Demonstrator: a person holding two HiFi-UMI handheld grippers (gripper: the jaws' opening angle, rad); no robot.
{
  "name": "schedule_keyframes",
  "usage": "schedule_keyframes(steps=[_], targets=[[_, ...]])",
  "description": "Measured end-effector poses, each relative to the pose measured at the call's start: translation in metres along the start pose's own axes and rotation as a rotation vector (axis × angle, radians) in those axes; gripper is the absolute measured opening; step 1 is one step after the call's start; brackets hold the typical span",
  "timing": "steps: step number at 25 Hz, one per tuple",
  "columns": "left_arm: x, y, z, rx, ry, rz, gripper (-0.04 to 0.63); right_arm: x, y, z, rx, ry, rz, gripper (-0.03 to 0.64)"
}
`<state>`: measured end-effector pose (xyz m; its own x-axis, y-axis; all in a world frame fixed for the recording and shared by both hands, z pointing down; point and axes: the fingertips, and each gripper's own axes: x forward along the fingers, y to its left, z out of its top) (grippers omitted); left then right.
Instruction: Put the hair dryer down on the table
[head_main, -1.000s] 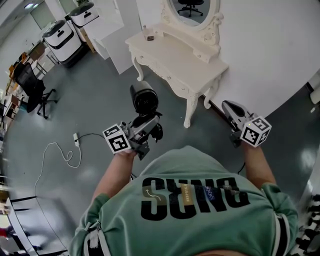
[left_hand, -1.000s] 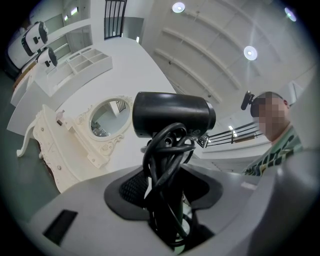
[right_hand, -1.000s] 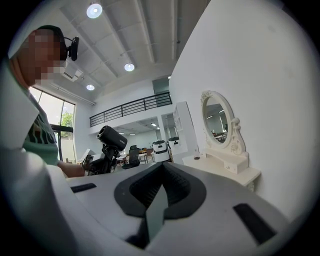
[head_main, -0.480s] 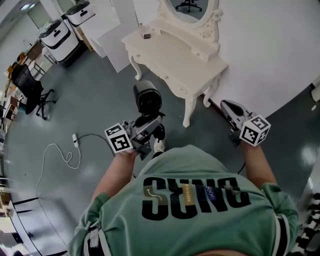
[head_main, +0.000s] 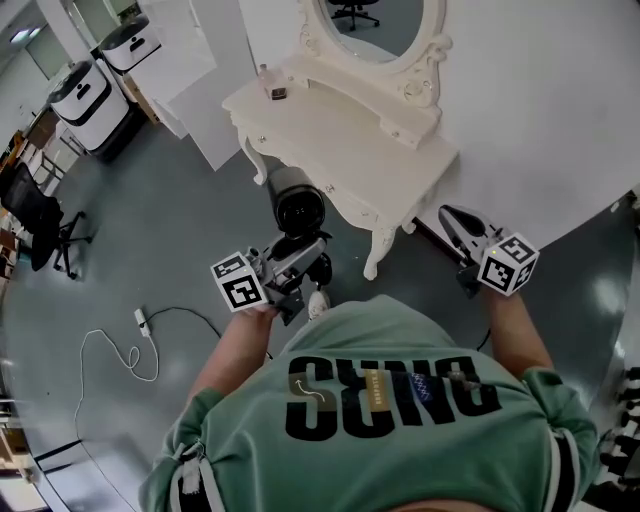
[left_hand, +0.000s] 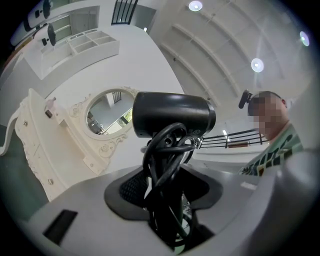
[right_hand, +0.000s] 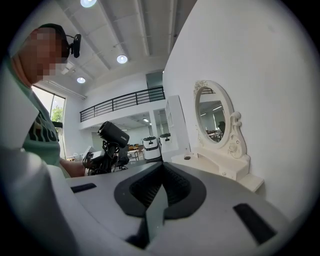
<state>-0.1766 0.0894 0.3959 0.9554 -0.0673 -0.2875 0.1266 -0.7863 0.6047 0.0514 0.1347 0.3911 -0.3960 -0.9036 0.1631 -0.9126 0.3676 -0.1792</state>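
- The left gripper (head_main: 298, 262) has its fingers pinching the handle of the black hair dryer (head_main: 297, 200). The left gripper view shows the handle wound with black cord (left_hand: 167, 160) and clamped between the two pads.
- The hair dryer is up in the air, not resting on anything. Its barrel stands above the gripper, and in the head view its round end faces the camera.
- In that view the dryer sits just off the near edge of the white bench (head_main: 330, 130), over the grey floor (head_main: 150, 230).
- The right gripper (head_main: 455, 225) is held out on the person's right, well apart from the dryer. Its fingers are pressed together with nothing between them, as the right gripper view shows (right_hand: 161, 172).
- The bench carries an oval mirror (head_main: 375, 20) in a carved frame at its back and a small dark object (head_main: 277, 93) near its far left corner.
- A white cable (head_main: 130, 350) lies looped on the floor to the left.
- The person wears a green shirt (head_main: 390, 400).
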Motion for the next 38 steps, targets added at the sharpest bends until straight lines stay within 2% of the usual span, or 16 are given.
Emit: schedule_keyframes(steps=[9, 15, 22, 27, 34, 38], targets=[[0.008, 0.113, 0.113, 0.002, 0.078, -0.078, 0.194, 0.142, -0.032, 0.051, -0.007, 0.0, -0.066, -0.006], [0.022, 0.179, 0.153, -0.017, 0.113, -0.096, 0.195, 0.202, -0.064, 0.058, 0.006, 0.021, -0.105, -0.006], [0.059, 0.224, 0.166, -0.044, 0.143, -0.095, 0.193, 0.22, -0.114, 0.051, 0.051, 0.053, -0.138, -0.006], [0.102, 0.248, 0.161, -0.03, 0.163, -0.059, 0.195, 0.214, -0.165, 0.05, 0.076, 0.061, -0.128, -0.006], [0.188, 0.28, 0.145, 0.032, 0.111, 0.05, 0.193, 0.217, -0.257, 0.055, 0.033, 0.086, 0.016, -0.006], [0.22, 0.297, 0.141, 0.094, 0.146, 0.11, 0.193, 0.229, -0.293, 0.069, -0.036, 0.099, 0.094, -0.006]])
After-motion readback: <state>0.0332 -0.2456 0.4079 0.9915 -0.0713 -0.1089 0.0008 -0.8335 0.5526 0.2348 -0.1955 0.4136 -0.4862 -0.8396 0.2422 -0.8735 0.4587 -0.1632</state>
